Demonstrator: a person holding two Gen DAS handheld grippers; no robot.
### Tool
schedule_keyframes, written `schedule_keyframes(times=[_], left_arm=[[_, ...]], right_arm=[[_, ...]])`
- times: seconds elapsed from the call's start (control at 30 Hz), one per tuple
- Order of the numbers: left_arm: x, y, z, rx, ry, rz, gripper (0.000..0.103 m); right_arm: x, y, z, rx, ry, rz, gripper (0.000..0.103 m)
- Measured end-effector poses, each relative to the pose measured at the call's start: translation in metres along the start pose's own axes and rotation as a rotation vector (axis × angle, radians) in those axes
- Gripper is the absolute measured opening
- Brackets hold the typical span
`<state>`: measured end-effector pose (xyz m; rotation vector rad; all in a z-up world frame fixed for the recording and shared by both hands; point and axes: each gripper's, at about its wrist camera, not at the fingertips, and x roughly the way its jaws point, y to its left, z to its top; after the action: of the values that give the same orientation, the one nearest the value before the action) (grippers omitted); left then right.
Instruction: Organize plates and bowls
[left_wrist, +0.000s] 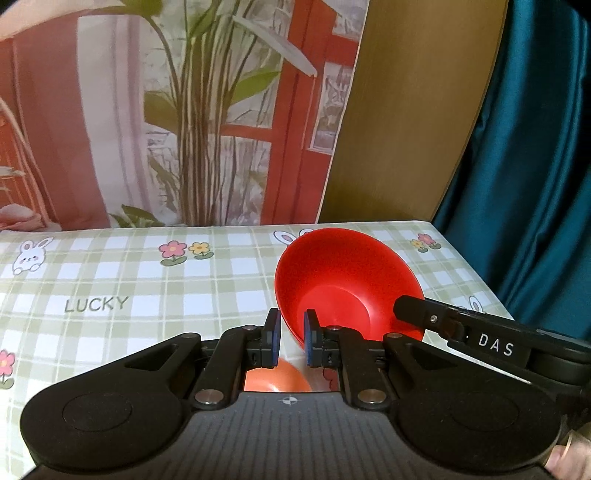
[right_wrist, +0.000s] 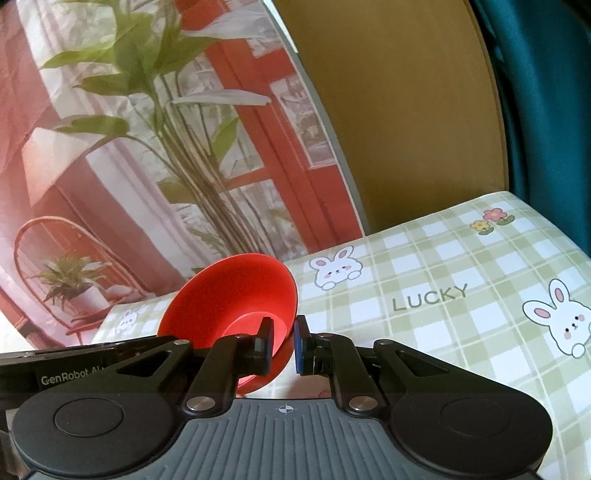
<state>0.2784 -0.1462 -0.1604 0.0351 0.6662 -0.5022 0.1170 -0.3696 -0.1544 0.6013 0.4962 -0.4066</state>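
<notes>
Two claws clamped on one tilted red bowl (left_wrist: 343, 280): left claw (left_wrist: 291, 338), right claw (right_wrist: 284, 343)

We hold the rim of the red plastic bowl (left_wrist: 343, 280) between the blue pads of our left gripper (left_wrist: 291, 339). The bowl is tilted above the green checked tablecloth (left_wrist: 147, 288). Our right gripper (left_wrist: 406, 308) reaches its opposite rim.

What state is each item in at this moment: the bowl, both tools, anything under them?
Red bowl: tilted, lifted off the tablecloth, rim gripped on two sides.
Left tool: shut on the bowl's rim.
Right tool: shut on the opposite rim.
Orange dish: lying below the left tool, mostly hidden.
Tablecloth: spread flat.
</notes>
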Motion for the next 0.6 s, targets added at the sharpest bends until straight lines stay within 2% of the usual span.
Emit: schedule_keyframes(times=[0.6], left_arm=[[-0.054,0.012,-0.038,-0.038,-0.024,0.009,0.015]], right_arm=[[-0.035,0.037,-0.032,-0.037,0.021,0.024,0.011]])
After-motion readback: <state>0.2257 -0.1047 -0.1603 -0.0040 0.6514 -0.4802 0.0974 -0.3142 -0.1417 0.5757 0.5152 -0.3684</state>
